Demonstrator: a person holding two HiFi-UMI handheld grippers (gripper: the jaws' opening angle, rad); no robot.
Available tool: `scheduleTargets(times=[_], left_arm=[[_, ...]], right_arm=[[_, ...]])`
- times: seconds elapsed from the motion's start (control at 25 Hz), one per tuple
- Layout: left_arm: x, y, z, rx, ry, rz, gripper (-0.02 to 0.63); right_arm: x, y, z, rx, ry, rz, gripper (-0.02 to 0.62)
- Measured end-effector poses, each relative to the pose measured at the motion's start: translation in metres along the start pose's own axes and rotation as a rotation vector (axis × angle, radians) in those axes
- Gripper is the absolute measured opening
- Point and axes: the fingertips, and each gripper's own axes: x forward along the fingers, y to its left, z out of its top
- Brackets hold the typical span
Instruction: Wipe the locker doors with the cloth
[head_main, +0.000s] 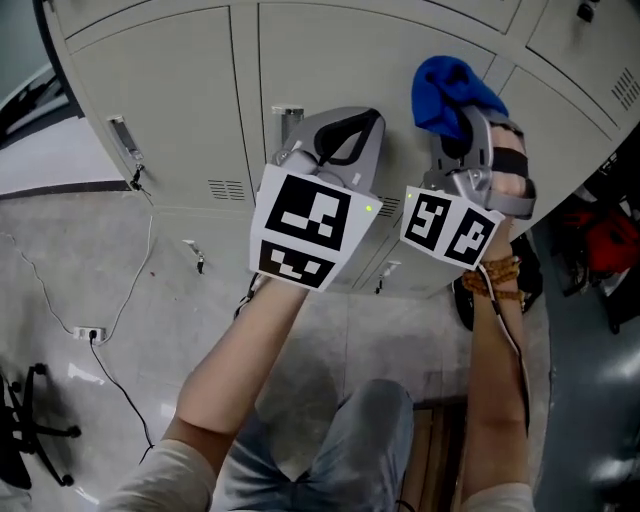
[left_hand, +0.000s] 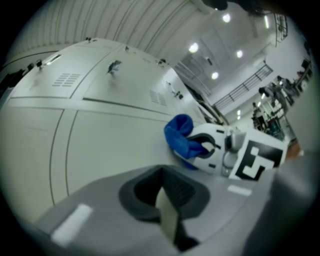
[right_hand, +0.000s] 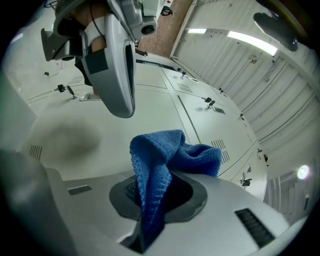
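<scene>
I am looking down at a grey floor (head_main: 70, 290) that is shining a little. A white plug box (head_main: 90, 333) is lying on it, and a thin black wire (head_main: 120, 388) is trailing away from it. The black legs of a chair (head_main: 30, 432) are poking in at the corner. Pale lockers (head_main: 170, 110) are standing in a row. Up high, round lights (left_hand: 193, 48) are glowing, and a long light (right_hand: 250, 42) is glowing along a ribbed wall (right_hand: 280, 95).
</scene>
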Motion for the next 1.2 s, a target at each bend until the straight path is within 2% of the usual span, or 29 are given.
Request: scheduleTargets(times=[0.24, 0.48, 0.72, 0.96, 1.2], left_arm=[[0.000, -0.017, -0.077, -0.033, 0.087, -0.029, 0.002], [-0.010, -0.033, -0.153, -0.070, 0.166, -0.043, 0.002], [-0.015, -0.043, -0.221, -0.119, 0.238, -0.042, 0.002], [-0.015, -0.043, -0.232, -0.119, 0.250, -0.042, 0.002], [-0.028, -0.029, -0.208, -0.106, 0.233, -0.037, 0.002]], right_arm=[[-0.024, 0.081, -0.001, 0.023, -0.011, 0.042, 0.046], [-0.059, 0.175, -0.003, 0.038, -0.013, 0.130, 0.046], [-0.085, 0.250, -0.011, 0.065, 0.007, 0.206, 0.046], [-0.092, 0.273, -0.011, 0.089, 0.020, 0.239, 0.046], [-0.086, 0.257, -0.005, 0.228, 0.042, 0.334, 0.046]])
